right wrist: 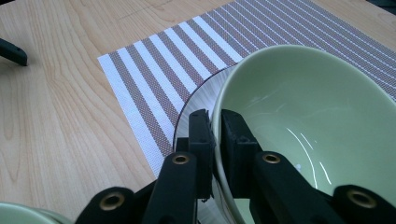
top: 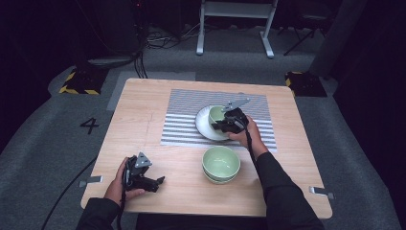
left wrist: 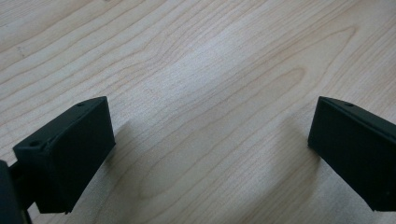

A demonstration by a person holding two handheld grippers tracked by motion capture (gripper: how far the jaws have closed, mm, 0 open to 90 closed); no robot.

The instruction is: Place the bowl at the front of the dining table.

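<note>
A pale green bowl (right wrist: 299, 112) sits on a white plate (right wrist: 196, 100) that lies on the striped placemat (right wrist: 159, 70). My right gripper (right wrist: 215, 128) is shut on the near rim of this bowl, one jaw inside and one outside. From above, the same green bowl (top: 216, 113) rests on the white plate (top: 203, 125) with the right gripper (top: 223, 125) over it. My left gripper (top: 158, 181) lies on the bare wood near the table's front left. Its jaws stand wide open over the tabletop (left wrist: 210, 93), nothing between them.
A stack of two more green bowls (top: 220, 164) stands on the wood in front of the placemat (top: 186, 120), close to my right forearm. The table edge runs near the left hand. A metal frame (top: 234, 24) stands on the floor beyond the table.
</note>
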